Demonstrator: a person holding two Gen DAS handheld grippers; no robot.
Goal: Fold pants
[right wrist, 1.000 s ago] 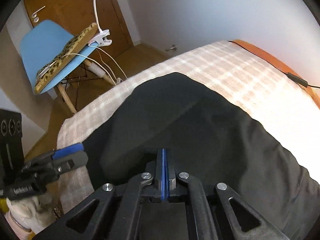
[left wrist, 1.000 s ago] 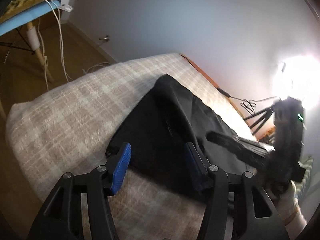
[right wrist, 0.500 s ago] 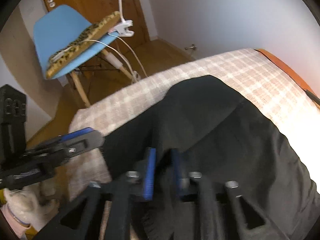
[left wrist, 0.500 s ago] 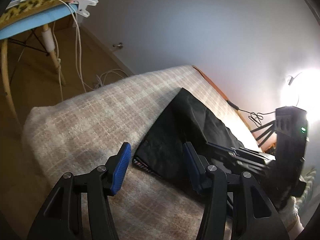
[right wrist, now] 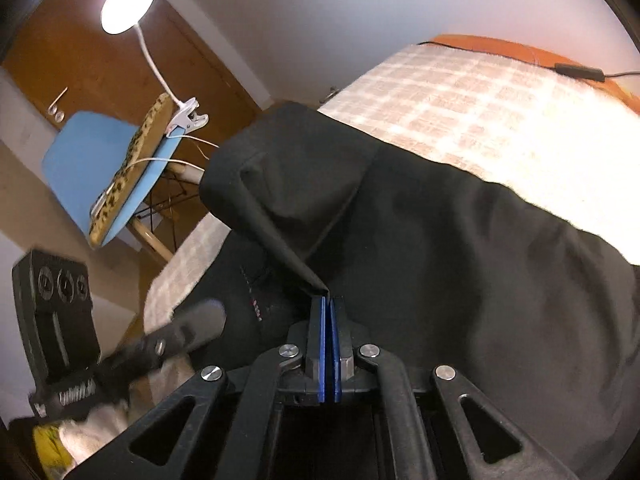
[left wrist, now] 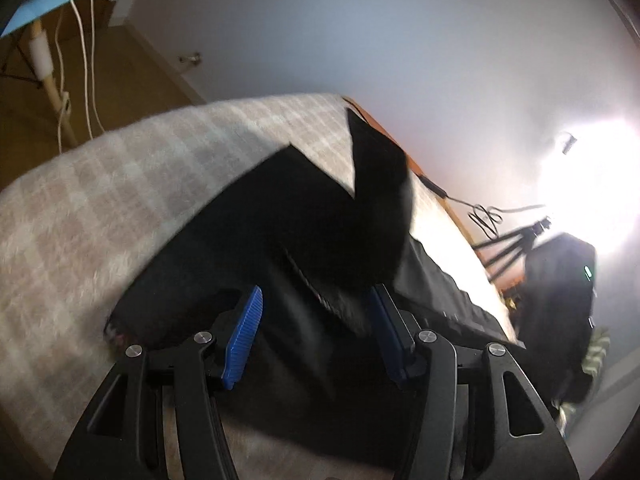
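Clutter rings the bed (left wrist: 120, 184): a blue chair (right wrist: 96, 152) with a leopard-print cushion (right wrist: 132, 160) stands off its far corner, a clip lamp (right wrist: 128, 4) shines above it, white cords (left wrist: 76, 40) hang toward the wood floor, and a tripod (left wrist: 512, 244) stands by the wall near a glaring light. A black cable (right wrist: 576, 72) runs along the bed's orange edge. Nothing lies between either claw and the cloth.

The black pants (right wrist: 460, 260) lie spread on the bed's checked blanket (right wrist: 480, 108). The right claw (right wrist: 327, 300) is pinched tight on a raised edge of the fabric, drawing up a taut ridge, and a folded flap stands up off the blanket beyond it. The left claw (left wrist: 316, 332) is spread wide just above the pants near the bed's front edge, gripping nothing; the cloth fills the gap between its blue pads (left wrist: 244, 336).

The fabric is matte, creased, with a faint line of small print visible near the right claw.
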